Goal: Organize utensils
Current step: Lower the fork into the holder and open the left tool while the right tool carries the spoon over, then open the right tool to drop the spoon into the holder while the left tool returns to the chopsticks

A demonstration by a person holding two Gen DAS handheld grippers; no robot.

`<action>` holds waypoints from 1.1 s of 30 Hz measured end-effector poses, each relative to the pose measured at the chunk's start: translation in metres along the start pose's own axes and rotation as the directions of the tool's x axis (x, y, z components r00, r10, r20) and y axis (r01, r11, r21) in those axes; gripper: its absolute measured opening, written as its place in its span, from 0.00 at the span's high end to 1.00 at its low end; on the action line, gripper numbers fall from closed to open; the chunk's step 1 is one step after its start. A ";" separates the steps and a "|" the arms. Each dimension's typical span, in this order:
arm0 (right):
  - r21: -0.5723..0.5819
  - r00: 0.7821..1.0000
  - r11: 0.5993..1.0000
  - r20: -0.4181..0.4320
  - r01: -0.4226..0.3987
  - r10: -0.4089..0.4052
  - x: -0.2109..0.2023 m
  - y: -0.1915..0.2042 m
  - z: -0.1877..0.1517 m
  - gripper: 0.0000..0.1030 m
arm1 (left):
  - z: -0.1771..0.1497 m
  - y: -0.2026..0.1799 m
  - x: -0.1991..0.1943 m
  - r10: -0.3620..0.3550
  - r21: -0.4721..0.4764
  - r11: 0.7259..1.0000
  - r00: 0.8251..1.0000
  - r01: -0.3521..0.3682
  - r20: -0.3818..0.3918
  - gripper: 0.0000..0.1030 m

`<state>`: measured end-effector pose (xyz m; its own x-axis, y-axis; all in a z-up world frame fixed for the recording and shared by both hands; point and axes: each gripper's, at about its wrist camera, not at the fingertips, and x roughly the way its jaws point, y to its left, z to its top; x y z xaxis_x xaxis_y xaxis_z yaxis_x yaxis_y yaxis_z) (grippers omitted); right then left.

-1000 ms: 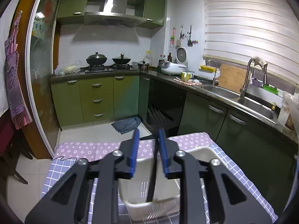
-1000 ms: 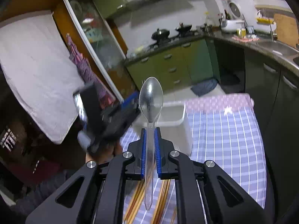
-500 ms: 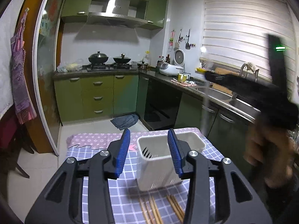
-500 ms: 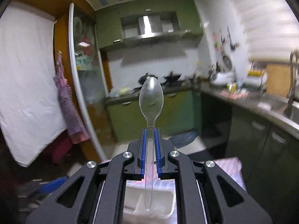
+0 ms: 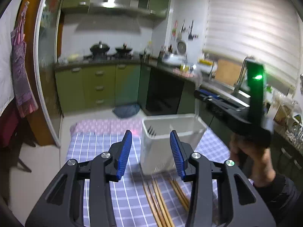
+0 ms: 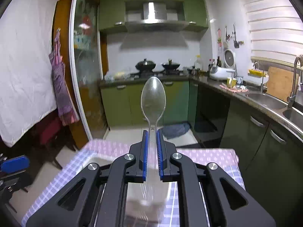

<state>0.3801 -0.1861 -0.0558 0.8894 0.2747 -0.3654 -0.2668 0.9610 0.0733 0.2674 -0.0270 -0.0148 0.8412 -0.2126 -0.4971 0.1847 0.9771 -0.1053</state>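
Since a second ago both grippers have shifted: the left one has backed off the white utensil holder (image 5: 171,141) and spread its jaws, and the right one now hangs above it. On the checked tablecloth (image 5: 98,147) the holder stands upright, chopsticks (image 5: 161,198) lying just in front. Left gripper (image 5: 151,152) is released, nothing between its blue pads (image 5: 124,151). Right gripper (image 6: 152,155) stays clenched on the clear plastic spoon (image 6: 153,98), bowl up.
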 end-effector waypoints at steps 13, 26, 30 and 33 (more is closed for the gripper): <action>-0.025 0.988 0.999 -0.157 -0.020 0.016 -0.008 -0.002 -0.048 0.80 | -0.036 -0.003 0.020 0.035 0.018 0.999 0.949 -0.031 -0.314 0.61; -0.029 0.982 1.000 -0.191 -0.004 -0.001 -0.060 -0.007 -0.053 0.67 | -0.072 -0.002 0.050 0.017 -0.010 1.000 0.872 -0.026 -0.490 0.60; 0.037 0.978 0.997 -0.195 -0.069 0.075 -0.084 -0.011 -0.046 0.65 | -0.082 0.005 0.060 -0.001 -0.045 0.999 0.831 -0.030 -0.557 0.60; 0.080 0.951 0.990 -0.279 -0.117 0.135 -0.092 -0.015 -0.062 0.61 | -0.089 0.010 0.076 0.015 -0.039 0.998 0.789 -0.049 -0.614 0.61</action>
<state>0.2792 -0.2282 -0.0806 0.7056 0.3823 -0.5966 -0.3387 0.9215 0.1899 0.2882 -0.0333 -0.1303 0.3547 -0.1517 -0.9226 0.1231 0.9857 -0.1147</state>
